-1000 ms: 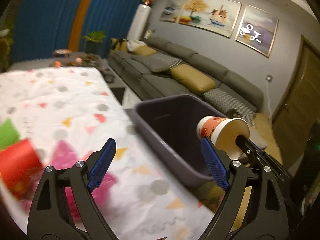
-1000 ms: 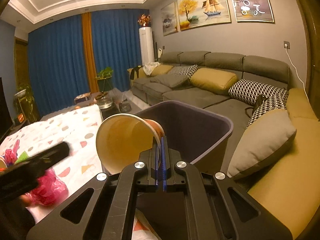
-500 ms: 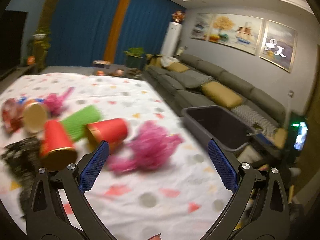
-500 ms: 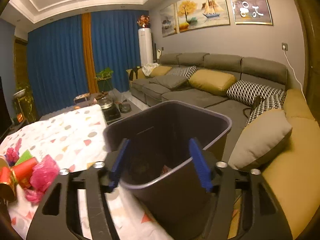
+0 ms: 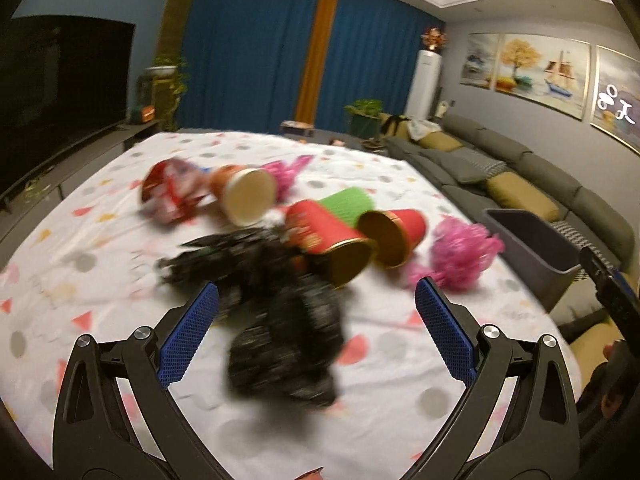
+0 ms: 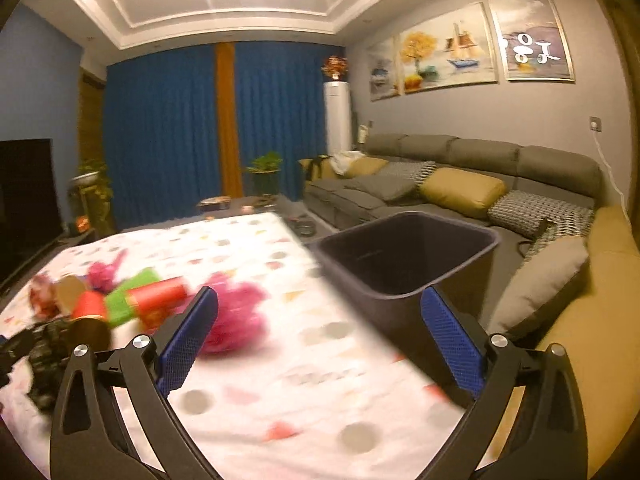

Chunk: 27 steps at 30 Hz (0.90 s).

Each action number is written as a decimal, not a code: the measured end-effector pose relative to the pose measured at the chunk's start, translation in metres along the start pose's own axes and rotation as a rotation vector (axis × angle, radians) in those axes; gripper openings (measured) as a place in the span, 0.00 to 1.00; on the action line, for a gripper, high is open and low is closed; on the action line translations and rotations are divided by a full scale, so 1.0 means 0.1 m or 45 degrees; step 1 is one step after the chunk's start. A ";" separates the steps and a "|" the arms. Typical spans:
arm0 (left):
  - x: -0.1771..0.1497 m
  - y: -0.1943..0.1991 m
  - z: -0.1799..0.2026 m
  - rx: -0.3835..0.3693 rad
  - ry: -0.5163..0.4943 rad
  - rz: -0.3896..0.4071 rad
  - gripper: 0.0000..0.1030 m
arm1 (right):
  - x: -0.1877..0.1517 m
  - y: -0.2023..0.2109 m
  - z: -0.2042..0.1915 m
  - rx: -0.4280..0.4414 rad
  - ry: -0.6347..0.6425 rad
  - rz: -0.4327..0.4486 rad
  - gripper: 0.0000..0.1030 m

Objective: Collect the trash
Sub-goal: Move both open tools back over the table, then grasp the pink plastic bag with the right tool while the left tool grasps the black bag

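Left claw spread wide and empty, blue pads either side of the black crumpled wrapper without touching it. Right claw opening, nothing between its pads, aimed across the near corner of the desk toward the dark bin that stands at the desk's edge by the grey sofa.

Step in hand, by the look of it: between loads, reaching back to the pile for the next piece. Black wrapper nearest the left claw and the likeliest pick. Next move calls for easing forward and down until the pads bracket the crumpled foil, closing on its bulk and not a loose flap, then lifting clear of the cups beside it before carrying to the bin. Soft, springy stuff, probably; a shallow pinch could slip off.

Trash on the polka-dot cloth, counted from the left wrist view, blur allowing:
- red paper cups: two, lying on their sides, gold-lined mouths toward the camera — one, the other
- orange cup with pale inside: one
- green ribbed sleeve or cup: one, behind the red cups
- pink tinsel bunches: two, one near the bin side, one farther back
- red-and-white snack bag: one
- black crumpled wrapper: one mass, possibly two pieces; cannot tell

Bin: one.
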<state>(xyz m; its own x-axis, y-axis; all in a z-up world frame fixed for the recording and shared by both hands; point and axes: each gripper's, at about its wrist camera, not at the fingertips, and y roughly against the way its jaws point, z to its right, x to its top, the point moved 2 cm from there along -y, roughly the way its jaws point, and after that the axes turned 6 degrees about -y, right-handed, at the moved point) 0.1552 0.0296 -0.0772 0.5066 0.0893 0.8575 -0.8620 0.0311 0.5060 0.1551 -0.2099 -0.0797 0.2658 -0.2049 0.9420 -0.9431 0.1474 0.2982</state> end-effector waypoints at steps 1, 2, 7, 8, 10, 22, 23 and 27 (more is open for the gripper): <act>-0.03 0.02 -0.05 0.011 0.004 -0.002 0.94 | -0.03 0.02 -0.09 0.031 -0.003 -0.008 0.95; -0.04 0.04 -0.10 0.020 0.007 -0.003 0.94 | -0.07 0.03 -0.19 0.068 -0.002 -0.023 0.95; -0.13 0.11 -0.26 0.042 0.004 -0.010 0.94 | -0.21 0.05 -0.55 0.158 0.053 -0.062 0.95; -0.13 0.11 -0.26 0.038 0.002 -0.014 0.94 | -0.24 0.05 -0.62 0.172 0.067 -0.073 0.95; -0.14 0.07 -0.22 0.017 -0.015 -0.028 0.94 | -0.25 0.04 -0.67 0.187 0.080 -0.082 0.95; -0.19 -0.35 0.01 -0.041 -0.111 -0.230 0.53 | -0.37 -0.03 -0.83 0.217 0.141 -0.148 0.95; -0.21 -0.36 -0.01 -0.051 -0.098 -0.237 0.50 | -0.37 -0.03 -0.84 0.221 0.147 -0.148 0.95; -0.23 -0.34 -0.05 -0.092 -0.078 -0.226 0.33 | -0.38 -0.04 -0.88 0.239 0.159 -0.165 0.95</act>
<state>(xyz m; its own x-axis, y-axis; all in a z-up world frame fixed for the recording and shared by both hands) 0.1728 0.0313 -0.1140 0.6493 0.0157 0.7604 -0.7568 0.1125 0.6439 0.1664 -0.1175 -0.1034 0.3983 -0.0878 0.9130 -0.9171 -0.0571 0.3946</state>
